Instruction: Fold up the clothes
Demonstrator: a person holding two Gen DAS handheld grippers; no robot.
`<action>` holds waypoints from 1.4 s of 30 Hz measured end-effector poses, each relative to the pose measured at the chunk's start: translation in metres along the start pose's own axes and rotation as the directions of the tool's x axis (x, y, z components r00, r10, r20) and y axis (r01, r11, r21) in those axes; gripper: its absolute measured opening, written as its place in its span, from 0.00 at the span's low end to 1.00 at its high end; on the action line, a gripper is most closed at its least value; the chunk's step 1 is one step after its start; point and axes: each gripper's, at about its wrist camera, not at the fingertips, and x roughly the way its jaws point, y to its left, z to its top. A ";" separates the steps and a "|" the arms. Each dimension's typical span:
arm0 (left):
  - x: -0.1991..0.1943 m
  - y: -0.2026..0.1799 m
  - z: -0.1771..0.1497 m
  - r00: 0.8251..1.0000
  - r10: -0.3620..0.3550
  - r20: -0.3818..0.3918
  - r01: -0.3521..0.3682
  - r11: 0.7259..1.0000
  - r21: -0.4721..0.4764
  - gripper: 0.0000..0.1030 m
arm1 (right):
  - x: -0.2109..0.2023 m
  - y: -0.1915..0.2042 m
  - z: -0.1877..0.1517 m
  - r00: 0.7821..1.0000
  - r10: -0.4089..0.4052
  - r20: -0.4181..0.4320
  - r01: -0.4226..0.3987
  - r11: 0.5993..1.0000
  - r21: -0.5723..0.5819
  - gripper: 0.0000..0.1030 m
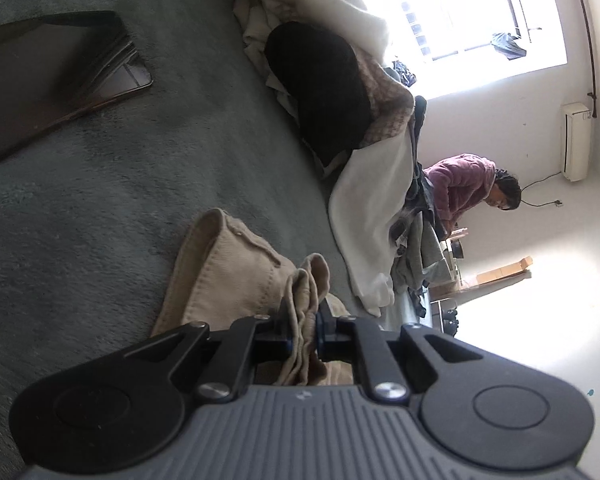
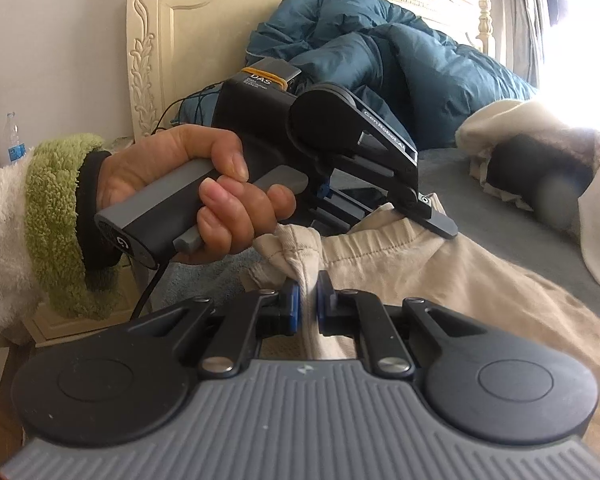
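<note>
Both sets of jaws are clamped on bunched cloth: the left gripper [image 1: 303, 322] and the right gripper [image 2: 307, 304] each pinch an edge of the same beige garment [image 2: 440, 272], probably so it can be spread or folded as one piece. It lies partly on the grey bed [image 1: 120, 168] (a good flat spot). A hand [image 2: 180, 188] holds the left tool. Open bed lies ahead; the clothes pile [image 1: 320, 88] crowds the far edge.
</note>
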 end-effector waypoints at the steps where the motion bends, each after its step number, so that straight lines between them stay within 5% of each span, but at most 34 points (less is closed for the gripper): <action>1: 0.000 0.001 0.000 1.000 -0.003 0.002 0.003 1.000 0.001 0.11 | 0.002 0.000 -0.001 1.000 0.001 -0.004 -0.001 1.000 0.003 0.07; 8: -0.009 0.004 -0.002 0.999 0.011 0.032 -0.011 1.000 0.010 0.16 | 0.010 0.003 -0.002 1.000 0.000 -0.021 -0.001 1.000 -0.014 0.07; 13: -0.036 0.013 -0.007 0.994 0.011 0.108 -0.008 1.000 -0.024 0.37 | 0.014 0.005 -0.006 0.999 0.011 -0.034 -0.012 0.999 -0.035 0.11; 22: -0.086 0.008 -0.048 0.988 0.042 0.147 -0.043 0.999 0.003 0.41 | 0.011 0.019 -0.006 0.998 0.061 -0.004 -0.061 0.994 -0.094 0.34; 30: -0.090 0.003 -0.060 0.992 0.055 0.114 -0.057 0.998 0.014 0.42 | -0.031 0.014 -0.005 0.989 0.133 0.069 -0.132 0.991 -0.021 0.39; 36: -0.069 -0.013 -0.051 0.985 0.142 0.094 -0.149 0.986 0.077 0.44 | -0.087 -0.011 -0.019 0.996 0.057 0.073 -0.059 0.998 0.029 0.40; 42: -0.050 -0.017 -0.047 0.980 0.190 0.053 -0.195 0.976 0.102 0.44 | -0.153 -0.039 -0.042 0.993 -0.102 0.056 0.097 0.992 0.076 0.40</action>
